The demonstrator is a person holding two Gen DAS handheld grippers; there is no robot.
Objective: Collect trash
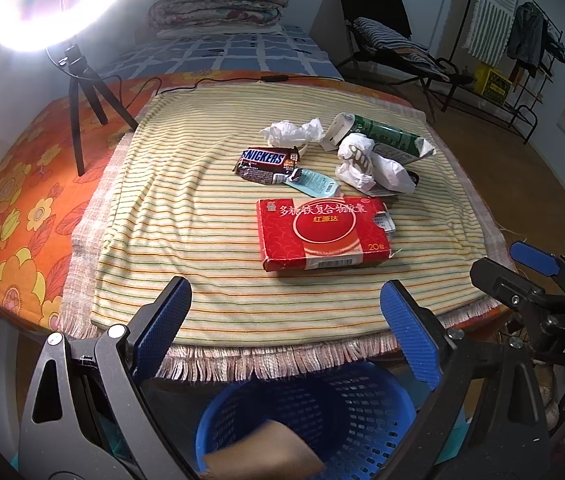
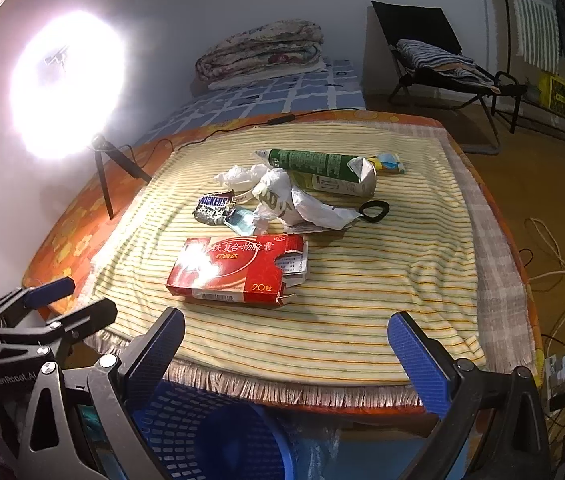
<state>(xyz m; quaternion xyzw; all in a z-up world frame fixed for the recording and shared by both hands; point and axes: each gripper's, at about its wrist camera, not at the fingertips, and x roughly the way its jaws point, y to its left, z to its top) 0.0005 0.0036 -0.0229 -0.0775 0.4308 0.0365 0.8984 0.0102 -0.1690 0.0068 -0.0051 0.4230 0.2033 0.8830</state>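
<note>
place: home bedroom | cues: bed (image 1: pixel 242 50), folded quilt (image 1: pixel 218 4), clothes rack (image 1: pixel 522 40)

"SNICKERS" on brown crumpled candy wrapper (image 1: pixel 267 165). At its 5 o'clock, "20" on red cardboard medicine box (image 1: pixel 322 235). "DAS" on black gripper body (image 1: pixel 554 328).

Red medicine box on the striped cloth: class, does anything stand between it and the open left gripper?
Nothing visible does. The red medicine box lies nearest the table's front edge, with only bare striped cloth between it and the left gripper. The other trash lies behind it.
</note>
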